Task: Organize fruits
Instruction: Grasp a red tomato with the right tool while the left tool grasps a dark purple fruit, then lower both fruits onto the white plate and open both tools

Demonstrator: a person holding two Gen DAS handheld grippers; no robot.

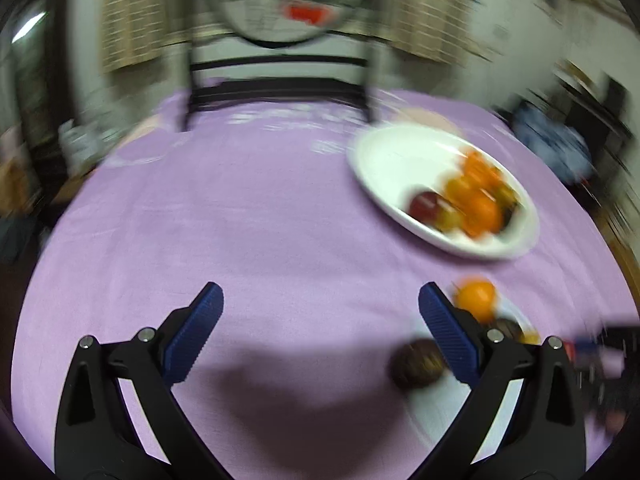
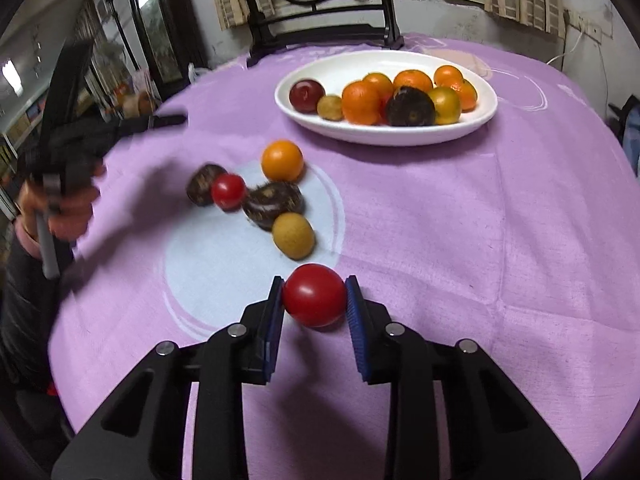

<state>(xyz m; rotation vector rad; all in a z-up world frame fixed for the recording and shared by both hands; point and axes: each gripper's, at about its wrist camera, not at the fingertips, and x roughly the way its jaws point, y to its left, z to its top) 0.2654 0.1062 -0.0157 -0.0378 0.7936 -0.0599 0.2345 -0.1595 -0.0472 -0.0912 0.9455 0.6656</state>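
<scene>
The red tomato [image 2: 314,295] sits pinched between our right gripper [image 2: 315,300] pads just above the purple tablecloth [image 2: 480,240], short of the white plate [image 2: 384,136]; smooth, light and bruisable, we judge a gentle mid-body squeeze best; our left gripper [image 1: 320,312] is spread wide, empty
</scene>
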